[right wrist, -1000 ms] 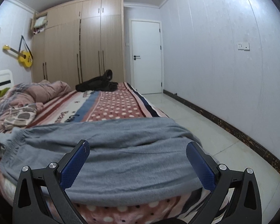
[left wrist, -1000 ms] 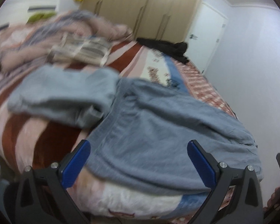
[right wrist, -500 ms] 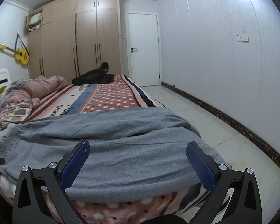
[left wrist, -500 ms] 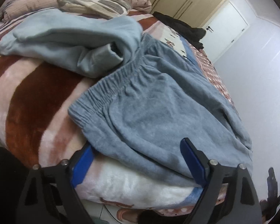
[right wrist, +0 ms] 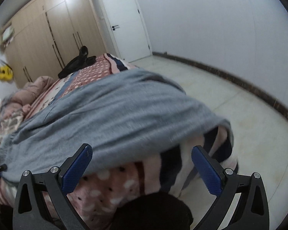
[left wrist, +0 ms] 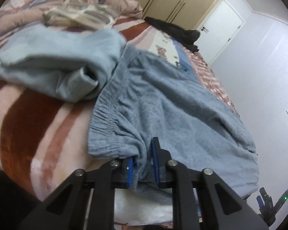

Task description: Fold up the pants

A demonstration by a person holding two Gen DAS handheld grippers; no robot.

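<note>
Grey pants lie flat across the striped bed, with the gathered waistband to the left in the left wrist view. My left gripper is at the near edge just right of the waistband. Its jaws are closing, and a bunched fold of the grey fabric is pinched between the blue pads. In the right wrist view the pants drape over the bed's near corner. My right gripper stands open at the hanging leg edge, tilted, with nothing gripped. Its left pad lies just below the fabric's edge.
A light blue garment lies crumpled left of the waistband, with a rumpled quilt behind it. Black clothing sits at the bed's far end near the wardrobe. Tiled floor runs along the right of the bed.
The left jaws went from wide open to pinched on the pants' near edge. The right gripper sank and rolled, coming closer to the hanging leg edge, still open.
</note>
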